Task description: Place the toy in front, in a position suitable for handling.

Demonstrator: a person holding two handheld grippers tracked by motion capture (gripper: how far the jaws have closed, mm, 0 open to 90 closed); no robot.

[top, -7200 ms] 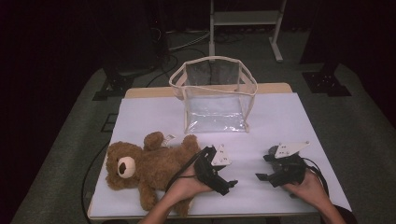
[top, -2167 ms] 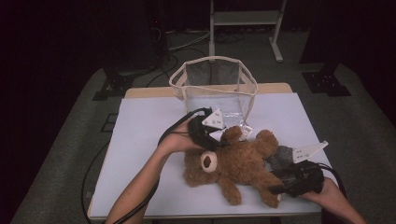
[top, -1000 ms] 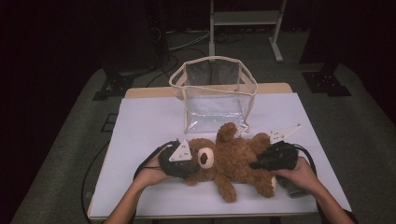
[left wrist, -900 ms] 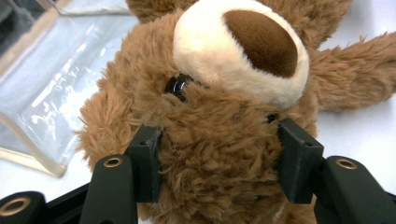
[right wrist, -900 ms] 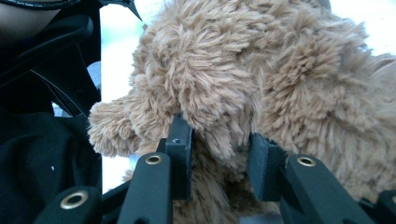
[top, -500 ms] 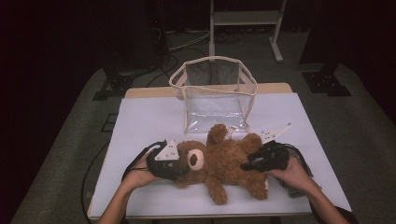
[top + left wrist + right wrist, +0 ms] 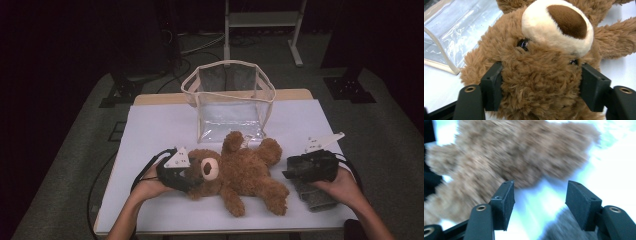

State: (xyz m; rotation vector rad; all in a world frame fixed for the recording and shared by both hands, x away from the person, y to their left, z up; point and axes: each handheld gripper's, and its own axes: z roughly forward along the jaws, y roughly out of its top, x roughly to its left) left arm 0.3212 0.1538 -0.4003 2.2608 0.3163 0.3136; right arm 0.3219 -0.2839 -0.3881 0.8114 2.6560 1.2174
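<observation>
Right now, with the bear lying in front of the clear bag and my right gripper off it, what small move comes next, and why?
Probably re-grip with the right gripper: its jaws have just been opening and stand clear of the teddy bear, nothing between them. The left gripper brackets the bear's head, its jaws also just widened. The clear bag stands upright, open-topped, behind the bear, so lifting likely needs both ends held.
</observation>
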